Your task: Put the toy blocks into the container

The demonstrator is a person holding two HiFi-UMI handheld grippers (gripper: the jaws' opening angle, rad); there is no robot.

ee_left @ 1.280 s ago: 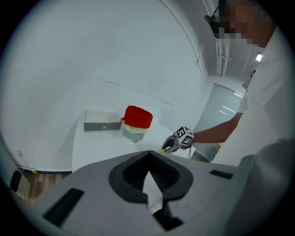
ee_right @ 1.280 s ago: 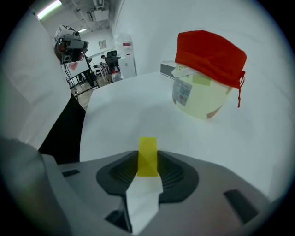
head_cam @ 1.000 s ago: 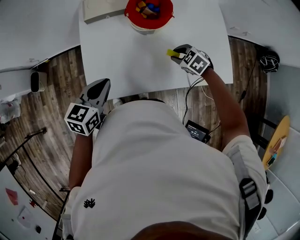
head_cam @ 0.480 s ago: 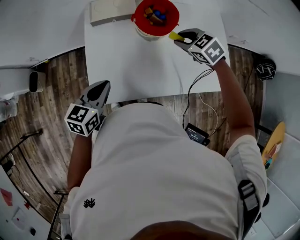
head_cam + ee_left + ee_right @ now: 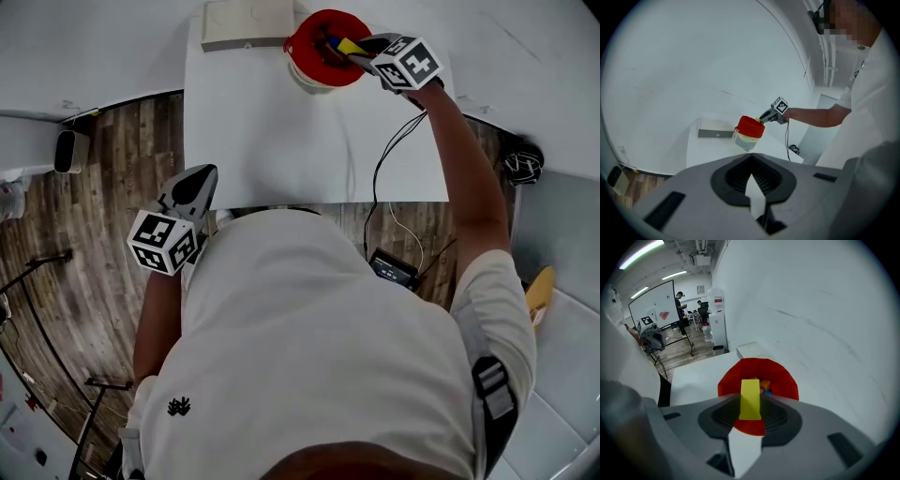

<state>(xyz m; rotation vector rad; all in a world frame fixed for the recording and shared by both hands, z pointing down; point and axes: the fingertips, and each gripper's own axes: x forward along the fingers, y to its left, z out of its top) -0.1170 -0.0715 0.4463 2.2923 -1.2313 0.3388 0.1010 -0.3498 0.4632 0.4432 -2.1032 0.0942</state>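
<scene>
My right hand-held gripper, jaws part-open and clamped on the yellow block, has travelled from the desk's 3 o'clock edge to 12 o'clock above the red container, so I judge release is due; my left hand-held gripper waits closed and empty.

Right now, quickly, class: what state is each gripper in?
Left gripper: shut, nothing in it.
Right gripper: shut on the yellow block, over the red container.
</scene>
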